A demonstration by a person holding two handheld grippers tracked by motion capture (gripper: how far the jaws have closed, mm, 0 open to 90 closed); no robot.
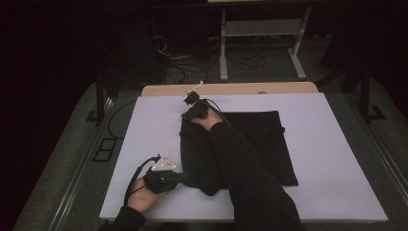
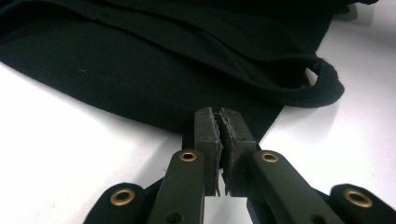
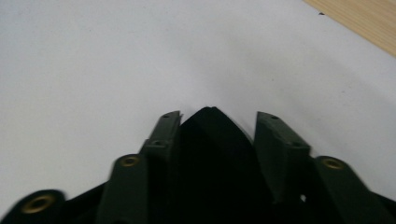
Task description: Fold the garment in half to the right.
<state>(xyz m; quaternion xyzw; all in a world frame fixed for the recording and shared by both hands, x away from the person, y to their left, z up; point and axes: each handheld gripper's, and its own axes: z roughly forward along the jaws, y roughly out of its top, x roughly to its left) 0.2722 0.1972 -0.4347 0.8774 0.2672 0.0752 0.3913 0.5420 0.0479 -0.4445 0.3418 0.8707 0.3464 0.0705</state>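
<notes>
- Both grippers meet a black cloth [image 1: 250,144] that lies flat on a white board [image 1: 337,159].
- Left gripper [image 1: 179,178], seen in the high view at the near left corner of the cloth, has its jaws pressed together on the cloth's edge; in the left gripper view the two toothed pads [image 2: 209,135] meet with only a thin seam between them, right where the black cloth [image 2: 154,79] ends.
- Right gripper [image 1: 192,115] sits at the far left corner of the cloth, reached by a dark-sleeved arm [image 1: 240,163] that crosses over the fabric.
- In the right gripper view its jaws stand partly apart, with a pointed corner of the black cloth [image 3: 212,140] between them; the left jaw lies against the cloth, and a narrow gap shows at the right jaw, so the grip is not closed.
- A folded hem and a small loop of fabric [image 2: 327,81] show at the cloth's far side in the left gripper view.
- Cloth covers the middle of the board, nearer its left half, with bare white around it.
- Board rests on a wooden table [image 1: 231,89], whose edge shows as a pale strip along the far side.
- Beyond the table, a dim floor holds cables [image 1: 192,67] and a light metal stand [image 1: 260,29].
</notes>
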